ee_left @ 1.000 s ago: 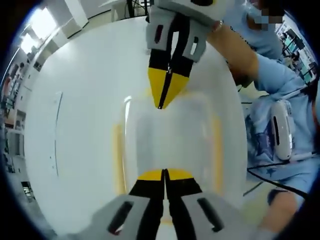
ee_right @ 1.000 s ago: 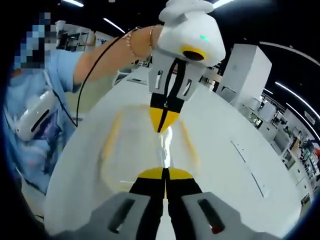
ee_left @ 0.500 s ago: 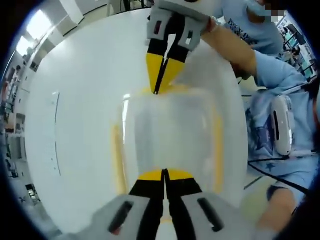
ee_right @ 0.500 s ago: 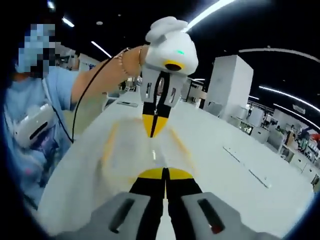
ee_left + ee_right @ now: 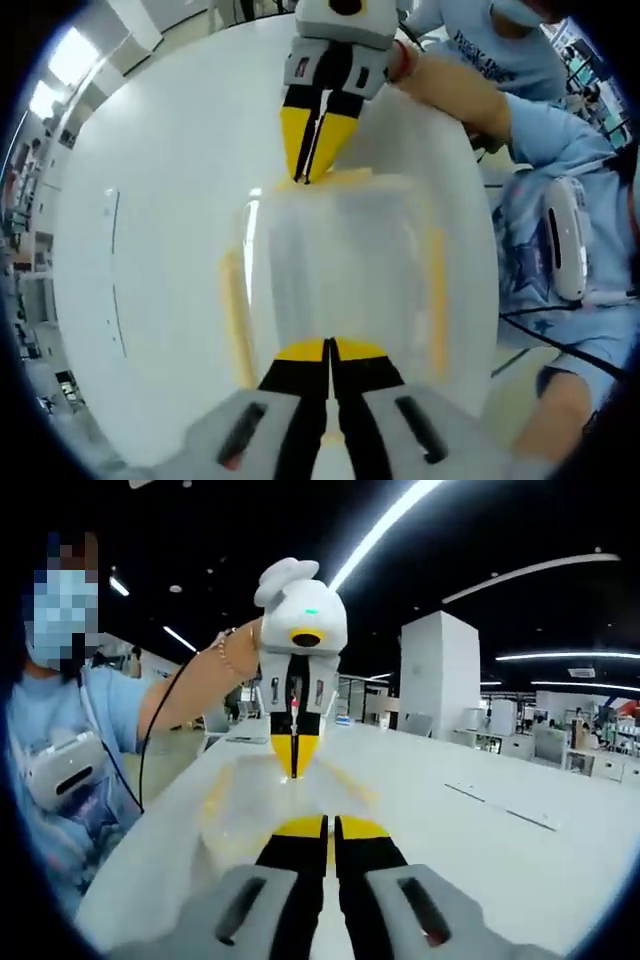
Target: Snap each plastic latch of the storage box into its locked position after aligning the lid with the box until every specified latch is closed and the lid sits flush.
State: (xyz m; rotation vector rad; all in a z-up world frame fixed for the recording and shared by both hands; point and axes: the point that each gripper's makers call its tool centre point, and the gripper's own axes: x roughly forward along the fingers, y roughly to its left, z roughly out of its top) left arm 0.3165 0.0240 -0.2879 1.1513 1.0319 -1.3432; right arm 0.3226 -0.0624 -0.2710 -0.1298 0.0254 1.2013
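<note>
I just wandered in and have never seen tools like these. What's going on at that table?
A person is working with two hand-held grippers on a clear plastic storage box with yellow latches, which lies on a white table. The right gripper is pressed down on the yellow latch at the box's far end, its jaws nearly together. The left gripper, jaws shut, is at the near end of the box. The lid is on the box; whether all the latches are snapped shut can't be told from here.

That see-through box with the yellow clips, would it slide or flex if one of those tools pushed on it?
The storage box looks thin, clear and empty, so probably light; on the smooth white table it may well slide. Its lid likely flexes a little. The right gripper pressing the yellow latch may need bracing.
</note>
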